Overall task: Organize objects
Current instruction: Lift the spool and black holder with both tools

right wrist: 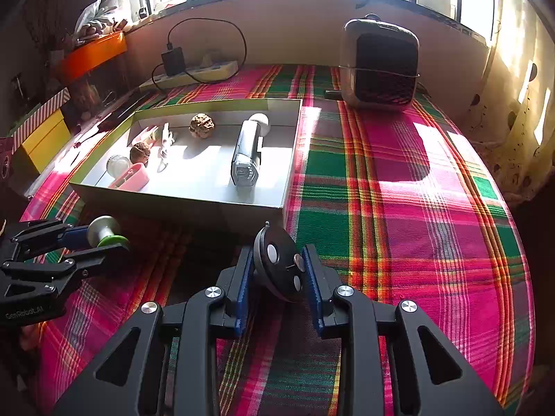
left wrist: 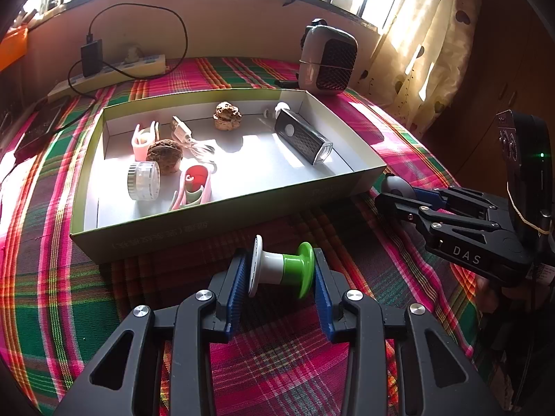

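Spool: white-and-green spool sits crosswise between the blue pads of the left claw, just in front of the box, white flange on one pad, green flange on the other.
Spool axis: runs pad to pad, so the grip is end-on across both flanges (looks solid, can't see any gap).
Left claw: about half open, closed down onto the spool and holding it.
Dark disc: round dark disc with a couple of pale dots stands on edge between the pads of the right claw, near the box's front right corner.
Right claw: fairly narrow, pads pressing the disc's two faces, so it has hold of it.
Box: shallow open box lies straight ahead of both claws, its front wall just beyond the spool and the disc.
Who's nearer: left claw faces the middle of the front wall, right claw is off the corner, so I'd guess both just need a lift over the wall and forward.
Free space in box: bare floor between the flashlight and the pink clip looks like the easiest drop.
Surface: covered in a pink, green and red plaid cloth, strong sun patches on it.
Room: window along the back, a small heater and a power strip by the wall, spotted curtain on the right.
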`<state>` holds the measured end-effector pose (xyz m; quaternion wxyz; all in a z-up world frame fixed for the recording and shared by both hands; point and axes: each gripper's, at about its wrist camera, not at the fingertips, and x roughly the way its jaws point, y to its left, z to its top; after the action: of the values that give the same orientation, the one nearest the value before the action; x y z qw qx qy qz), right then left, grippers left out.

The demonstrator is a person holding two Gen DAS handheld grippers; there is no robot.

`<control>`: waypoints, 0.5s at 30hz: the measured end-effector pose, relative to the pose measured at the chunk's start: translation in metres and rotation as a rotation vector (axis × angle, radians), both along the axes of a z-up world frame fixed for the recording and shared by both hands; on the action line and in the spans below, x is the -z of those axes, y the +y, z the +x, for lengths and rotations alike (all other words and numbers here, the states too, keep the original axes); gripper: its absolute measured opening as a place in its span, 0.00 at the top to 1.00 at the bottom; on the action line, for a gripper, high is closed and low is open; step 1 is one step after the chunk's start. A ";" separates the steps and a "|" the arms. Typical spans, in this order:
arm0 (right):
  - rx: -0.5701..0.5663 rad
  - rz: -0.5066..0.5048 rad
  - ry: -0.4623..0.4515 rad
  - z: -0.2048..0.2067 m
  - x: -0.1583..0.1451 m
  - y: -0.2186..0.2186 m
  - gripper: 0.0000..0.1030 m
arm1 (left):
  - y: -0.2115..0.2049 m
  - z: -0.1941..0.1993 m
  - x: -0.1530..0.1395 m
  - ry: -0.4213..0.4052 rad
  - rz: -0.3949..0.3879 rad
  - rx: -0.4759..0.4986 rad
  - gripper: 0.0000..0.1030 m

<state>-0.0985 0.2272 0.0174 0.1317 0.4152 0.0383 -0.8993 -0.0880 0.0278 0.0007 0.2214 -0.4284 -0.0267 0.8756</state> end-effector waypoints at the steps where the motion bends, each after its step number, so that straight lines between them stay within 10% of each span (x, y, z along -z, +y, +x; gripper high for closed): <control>1: 0.000 0.000 0.000 0.000 0.000 0.000 0.72 | 0.000 0.000 0.000 0.000 0.000 0.000 0.67; 15: 0.004 0.002 -0.002 0.002 -0.001 0.001 0.72 | 0.000 0.000 0.000 0.000 -0.002 -0.009 0.68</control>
<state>-0.0962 0.2281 0.0181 0.1294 0.4163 0.0380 -0.8992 -0.0878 0.0277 0.0003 0.2173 -0.4283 -0.0279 0.8767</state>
